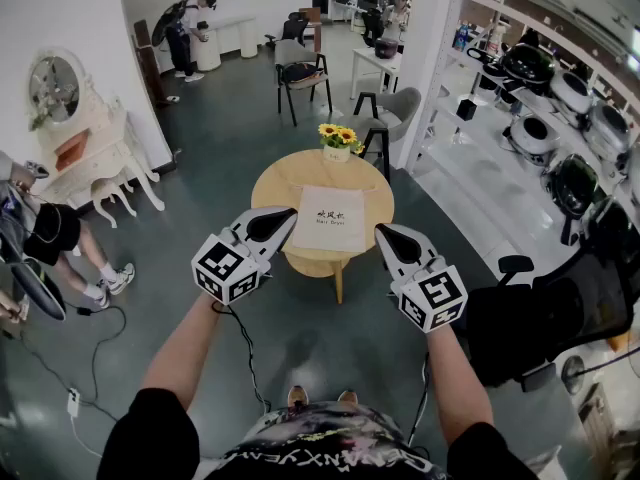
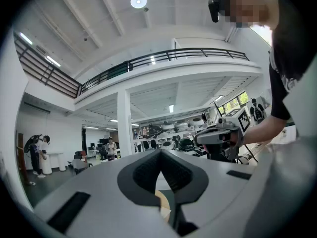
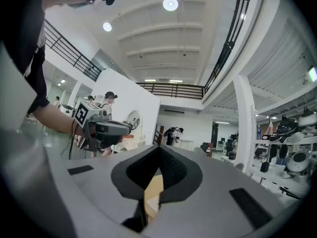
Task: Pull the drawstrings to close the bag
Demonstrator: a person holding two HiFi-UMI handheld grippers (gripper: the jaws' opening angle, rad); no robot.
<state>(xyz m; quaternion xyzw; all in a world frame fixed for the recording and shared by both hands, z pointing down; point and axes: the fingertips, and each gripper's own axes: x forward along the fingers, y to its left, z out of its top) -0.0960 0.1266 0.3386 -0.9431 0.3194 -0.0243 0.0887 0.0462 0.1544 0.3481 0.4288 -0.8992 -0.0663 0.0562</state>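
Two grippers, no contact yet: I hold the left gripper (image 1: 280,218) and the right gripper (image 1: 388,234) level in the air on the near side of the round wooden table (image 1: 275,183). Each has its jaws pressed together on nothing (each gripper's own view shows the dark pads meeting, with only a sliver of tabletop below them). The white bag (image 1: 330,218) lies flat near the middle of the tabletop, between the two grippers as the head view has it, and touched by neither. A small pot of sunflowers (image 1: 338,136) stands at the table's far edge, beyond the bag.

By my reading the task has not begun: no drawstring is gripped and nothing is pulled. The whole job is left: reach, pinch the cords, draw the mouth closed. The bag looks squarish, pale and limp, with a short line of dark print across its face. Its drawstrings and mouth are too small to make out, so I cannot tell which edge opens.
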